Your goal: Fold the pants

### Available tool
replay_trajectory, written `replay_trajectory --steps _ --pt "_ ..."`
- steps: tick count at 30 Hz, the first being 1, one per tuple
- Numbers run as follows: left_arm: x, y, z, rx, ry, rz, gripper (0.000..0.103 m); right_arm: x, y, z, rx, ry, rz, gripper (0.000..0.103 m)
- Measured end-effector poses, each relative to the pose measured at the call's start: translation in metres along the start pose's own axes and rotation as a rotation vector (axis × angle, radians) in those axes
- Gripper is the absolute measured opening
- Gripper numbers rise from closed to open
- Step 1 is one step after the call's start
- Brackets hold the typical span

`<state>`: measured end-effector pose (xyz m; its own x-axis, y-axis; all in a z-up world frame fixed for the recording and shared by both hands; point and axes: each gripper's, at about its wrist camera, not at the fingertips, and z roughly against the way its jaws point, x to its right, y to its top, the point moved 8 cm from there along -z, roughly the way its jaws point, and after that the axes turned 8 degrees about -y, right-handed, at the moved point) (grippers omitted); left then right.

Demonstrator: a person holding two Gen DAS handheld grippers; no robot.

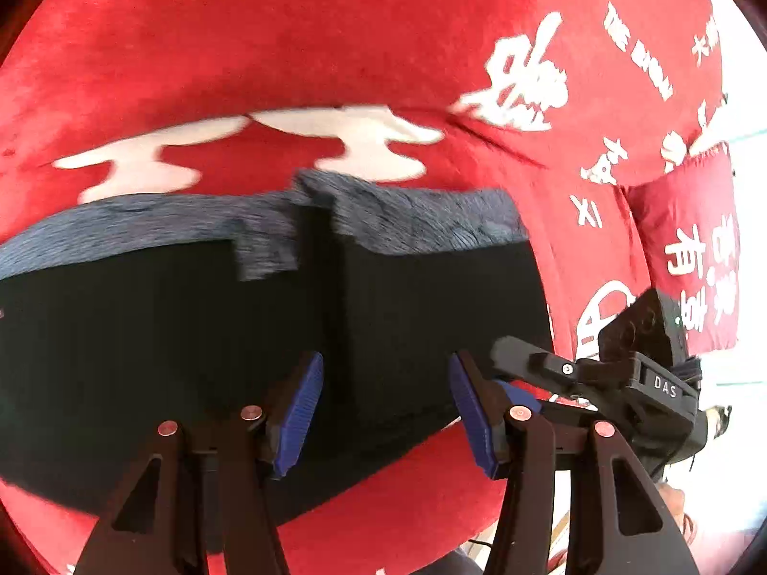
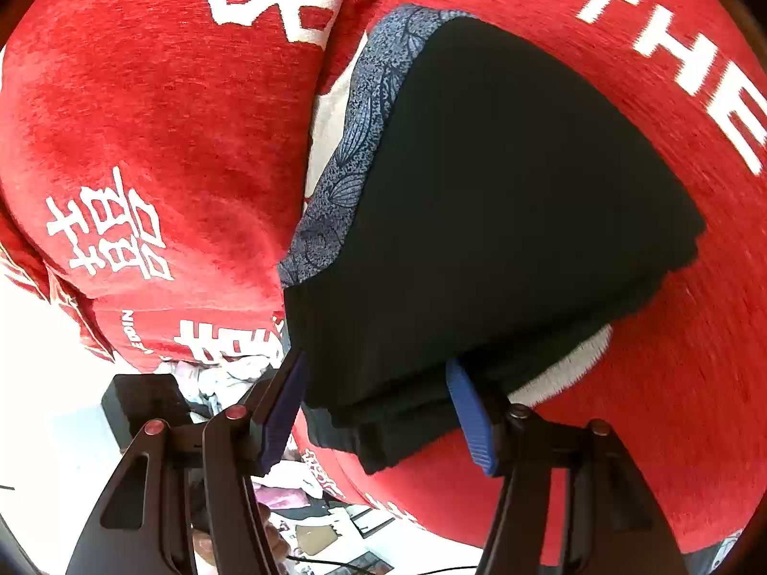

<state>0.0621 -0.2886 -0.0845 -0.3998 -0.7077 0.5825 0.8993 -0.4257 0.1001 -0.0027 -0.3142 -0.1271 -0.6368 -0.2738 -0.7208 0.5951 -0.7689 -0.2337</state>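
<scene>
A home, by the look of it. A plush red sofa cover (image 2: 144, 143) with white Chinese lettering fills both views. Mixed clutter (image 2: 326, 527) lies on the pale floor below, near the left.

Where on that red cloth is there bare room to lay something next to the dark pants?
Free: the red cloth beyond the pants' patterned waistband, and the stretch by the "THE" lettering. Crowded: the near edge, where both open grippers flank the folded pants.

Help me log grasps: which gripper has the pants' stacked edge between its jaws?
The right gripper: its open jaws straddle the layered edge of the folded pants. The left gripper hovers open over flat fabric.
</scene>
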Motion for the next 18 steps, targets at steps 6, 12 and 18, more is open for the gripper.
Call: replay_trajectory --steps 6,12,18 --pt "-0.009 0.001 -0.026 -0.031 0.09 0.011 0.016 0.017 0.007 -0.008 -0.012 -0.04 -0.077 0.005" --pt "-0.006 -0.018 0.014 0.031 0.131 -0.03 0.016 -0.025 -0.006 0.009 -0.01 -0.027 0.095 0.004" --pt "-0.04 -0.037 -0.006 0.027 0.185 0.025 0.016 0.001 -0.02 -0.028 -0.07 -0.135 0.069 0.004"
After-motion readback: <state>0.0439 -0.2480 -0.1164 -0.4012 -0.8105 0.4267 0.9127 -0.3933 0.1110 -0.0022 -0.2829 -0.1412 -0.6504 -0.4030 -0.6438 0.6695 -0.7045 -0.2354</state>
